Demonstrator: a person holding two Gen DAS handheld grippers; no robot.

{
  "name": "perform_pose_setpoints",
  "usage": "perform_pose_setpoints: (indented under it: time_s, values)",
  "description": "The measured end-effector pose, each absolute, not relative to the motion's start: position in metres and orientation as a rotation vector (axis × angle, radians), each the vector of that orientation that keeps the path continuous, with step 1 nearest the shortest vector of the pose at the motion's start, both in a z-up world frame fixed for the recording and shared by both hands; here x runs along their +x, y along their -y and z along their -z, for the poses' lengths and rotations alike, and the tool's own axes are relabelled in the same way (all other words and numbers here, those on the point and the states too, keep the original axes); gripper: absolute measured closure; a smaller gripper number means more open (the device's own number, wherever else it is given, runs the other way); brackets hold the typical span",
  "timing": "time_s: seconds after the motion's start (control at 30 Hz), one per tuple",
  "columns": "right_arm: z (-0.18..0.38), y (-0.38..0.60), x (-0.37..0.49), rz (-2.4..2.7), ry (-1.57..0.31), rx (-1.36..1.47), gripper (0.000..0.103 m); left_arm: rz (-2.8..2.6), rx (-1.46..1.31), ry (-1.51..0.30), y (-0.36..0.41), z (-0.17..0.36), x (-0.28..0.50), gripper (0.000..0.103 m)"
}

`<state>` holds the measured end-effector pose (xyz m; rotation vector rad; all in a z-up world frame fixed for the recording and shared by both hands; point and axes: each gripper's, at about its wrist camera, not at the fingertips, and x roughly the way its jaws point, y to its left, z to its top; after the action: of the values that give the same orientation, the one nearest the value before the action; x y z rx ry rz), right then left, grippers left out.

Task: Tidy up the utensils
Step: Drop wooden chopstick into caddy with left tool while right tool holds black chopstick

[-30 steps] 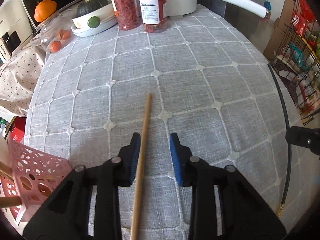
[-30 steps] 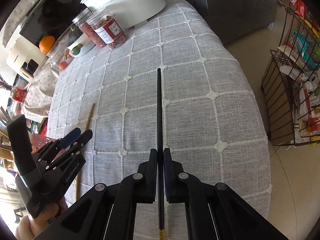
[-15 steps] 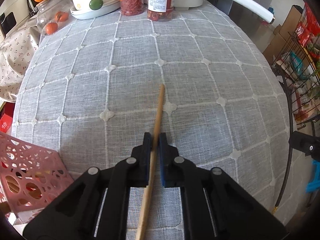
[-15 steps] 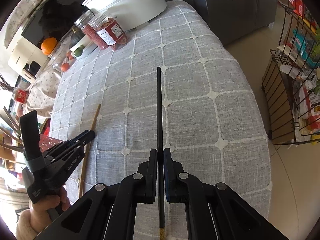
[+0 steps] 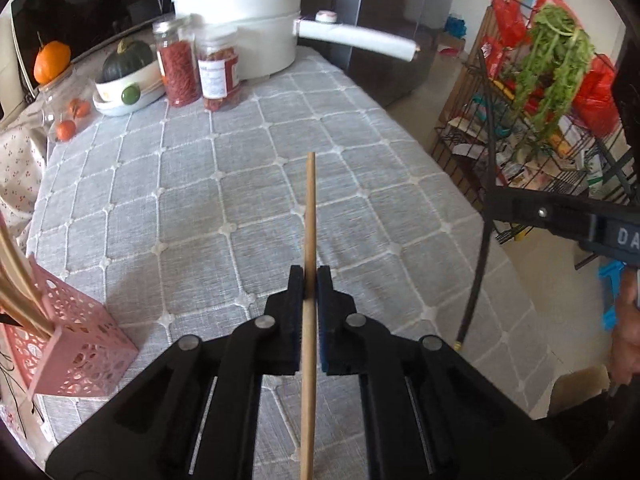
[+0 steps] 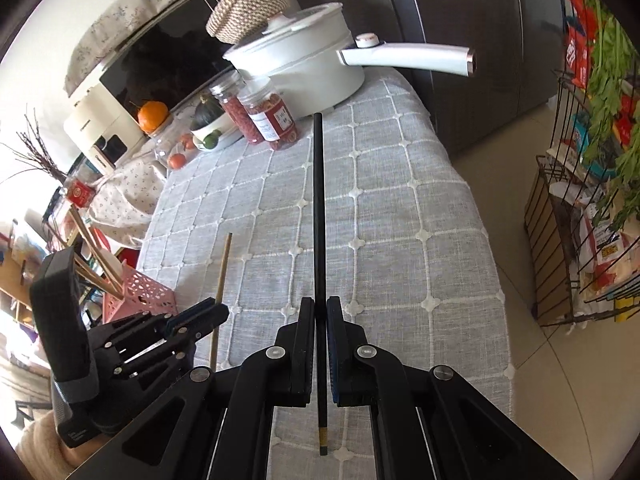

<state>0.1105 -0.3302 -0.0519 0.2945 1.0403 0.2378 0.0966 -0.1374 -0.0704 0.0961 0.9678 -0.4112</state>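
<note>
- Two grippers each grip one chopstick above the table.
- Left gripper: jaws clamp a wooden chopstick.
- Right gripper: jaws clamp a black chopstick.
- Pink basket at the table's left edge.

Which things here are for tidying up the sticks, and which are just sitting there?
For the job:
- long wooden chopstick, in the left tool
- long black chopstick, in the right tool
- pink perforated plastic basket holding more wooden sticks

Just sitting there:
- white lidded pot with a long handle
- two clear jars of red dried food
- dark green squash
- wire rack
</note>
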Motion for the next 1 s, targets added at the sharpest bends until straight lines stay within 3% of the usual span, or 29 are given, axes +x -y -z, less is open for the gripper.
perform_pose_setpoints:
  time_s: [0.43,1.0]
  values:
    - [-0.024,0.313,0.071,-0.267,-0.750,0.165,0.097,0.453,0.035,-0.642,0.095,-0.013,0.047,0.096]
    - [-0.063,0.278,0.050,-0.384,-0.697,0.148,0.097,0.357,-0.134,-0.351,0.006,-0.080,0.011,0.096]
